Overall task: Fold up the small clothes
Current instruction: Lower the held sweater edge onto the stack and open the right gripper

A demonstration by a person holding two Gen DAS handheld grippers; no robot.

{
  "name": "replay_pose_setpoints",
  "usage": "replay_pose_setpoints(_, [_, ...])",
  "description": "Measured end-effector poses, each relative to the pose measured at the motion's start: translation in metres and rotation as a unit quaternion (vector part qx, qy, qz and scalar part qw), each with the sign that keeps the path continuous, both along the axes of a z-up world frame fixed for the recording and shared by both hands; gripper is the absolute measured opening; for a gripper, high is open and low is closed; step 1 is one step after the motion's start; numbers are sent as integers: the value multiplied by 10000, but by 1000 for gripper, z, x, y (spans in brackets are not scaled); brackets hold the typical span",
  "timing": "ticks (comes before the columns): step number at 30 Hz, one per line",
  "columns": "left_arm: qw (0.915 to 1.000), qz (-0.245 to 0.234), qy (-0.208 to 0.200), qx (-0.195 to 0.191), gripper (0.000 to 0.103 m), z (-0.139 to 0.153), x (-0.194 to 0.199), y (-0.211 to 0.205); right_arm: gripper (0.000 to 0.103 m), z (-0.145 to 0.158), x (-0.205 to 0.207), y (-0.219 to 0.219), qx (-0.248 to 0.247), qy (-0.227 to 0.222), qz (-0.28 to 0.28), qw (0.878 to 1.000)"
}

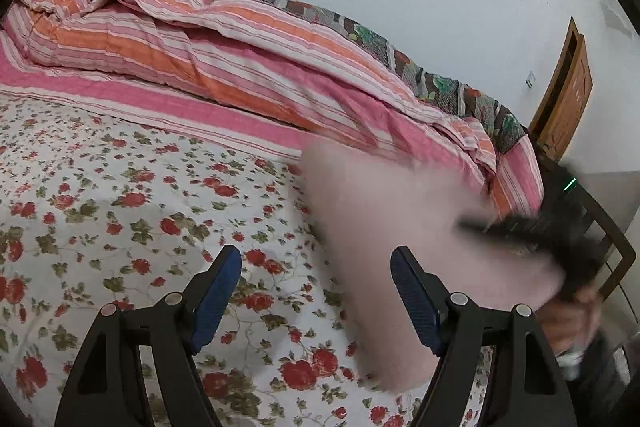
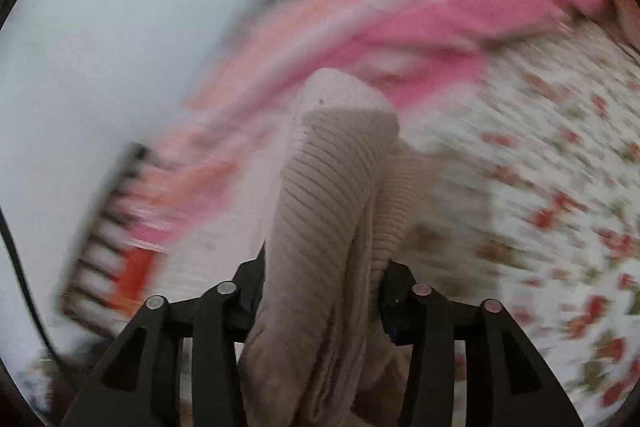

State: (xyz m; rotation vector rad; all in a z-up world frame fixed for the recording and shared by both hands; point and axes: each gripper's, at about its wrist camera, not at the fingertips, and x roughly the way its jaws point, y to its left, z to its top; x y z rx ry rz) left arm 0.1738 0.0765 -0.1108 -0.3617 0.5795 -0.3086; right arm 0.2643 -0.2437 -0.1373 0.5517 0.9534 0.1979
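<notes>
Keep your right tongs [image 2: 324, 291] clamped on the bunched pale pink ribbed garment [image 2: 336, 187], lay it flat on the floral bed sheet [image 1: 100, 195], then pinch an edge with your wide, empty left tongs [image 1: 316, 291].

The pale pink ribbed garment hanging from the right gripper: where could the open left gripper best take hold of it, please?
Probably the free lower end of the pale pink ribbed garment. The right gripper already clamps its bunched upper part, so the left gripper, beside it with nothing between its pads, could come in sideways low down. Blur hides the exact hem.
</notes>
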Motion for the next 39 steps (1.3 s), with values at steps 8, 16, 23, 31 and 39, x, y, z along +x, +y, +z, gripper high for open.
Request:
replay_pose_setpoints(8, [9998,-180,-10,122,76,-4,9,-32,55,23,-54,-29,-707,-877,133,9935])
replay_pose_setpoints(16, [9982,-423,-216,356,76,2,12,-68,50,21,-91,18,-1744,-1651,978,9658])
replay_pose_setpoints(23, [9897,-499,358,1295,78,-22,29,-103,48,-9,-86,21,-2230,-1207,937,9628])
replay_pose_setpoints(31, [9875,-684,598,1286,79,-33,17,-86,52,18,-71,12,-1827,-1384,857,9696])
replay_pose_setpoints(39, [9894,-818,477,1100,79,-30,13,-81,20,7,-48,26,-2197,-1717,1151,9534])
